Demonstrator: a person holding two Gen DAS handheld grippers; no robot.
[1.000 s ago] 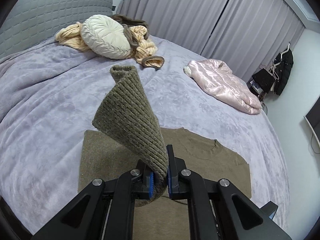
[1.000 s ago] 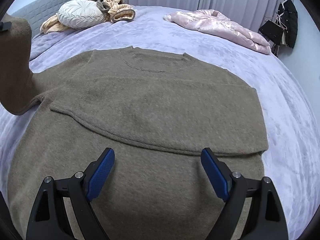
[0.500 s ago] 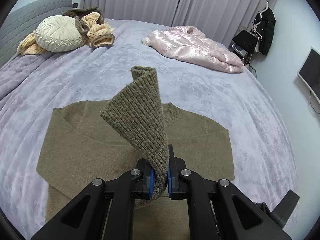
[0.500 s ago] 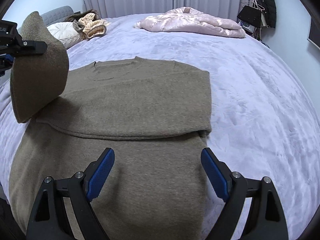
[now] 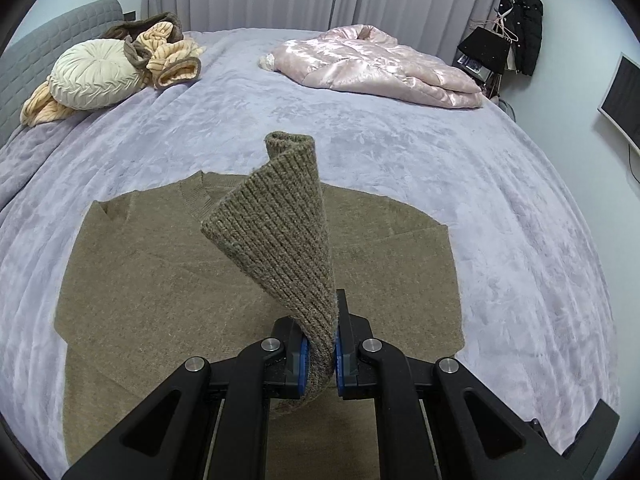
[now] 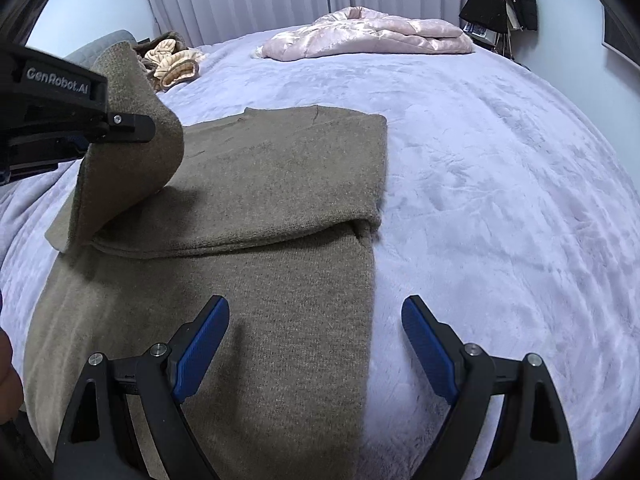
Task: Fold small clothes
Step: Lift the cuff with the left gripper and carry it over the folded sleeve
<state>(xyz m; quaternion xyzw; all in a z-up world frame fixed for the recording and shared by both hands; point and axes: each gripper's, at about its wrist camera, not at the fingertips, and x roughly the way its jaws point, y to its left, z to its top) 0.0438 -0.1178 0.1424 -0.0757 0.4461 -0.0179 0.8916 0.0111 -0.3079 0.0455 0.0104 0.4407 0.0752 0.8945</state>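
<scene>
An olive-brown knit sweater (image 5: 160, 280) lies flat on the lilac bedspread (image 5: 400, 140), its right sleeve folded across the chest (image 6: 280, 184). My left gripper (image 5: 320, 354) is shut on the ribbed cuff of the left sleeve (image 5: 288, 216) and holds it up above the sweater's body. From the right wrist view the lifted sleeve (image 6: 132, 152) hangs from the left gripper (image 6: 80, 128) at the left. My right gripper (image 6: 316, 344) is open and empty, low over the sweater's right edge near the hem.
A pink satin jacket (image 5: 380, 64) lies at the far side of the bed. A round cream cushion (image 5: 94, 74) and a beige knit pile (image 5: 172, 56) sit by the grey headboard (image 5: 60, 28). Dark clothes (image 5: 520, 20) hang at the right wall.
My left gripper has carried the sleeve cuff rightward, over the sweater's body. The right gripper has shifted right toward the sweater's right edge and stays open.
</scene>
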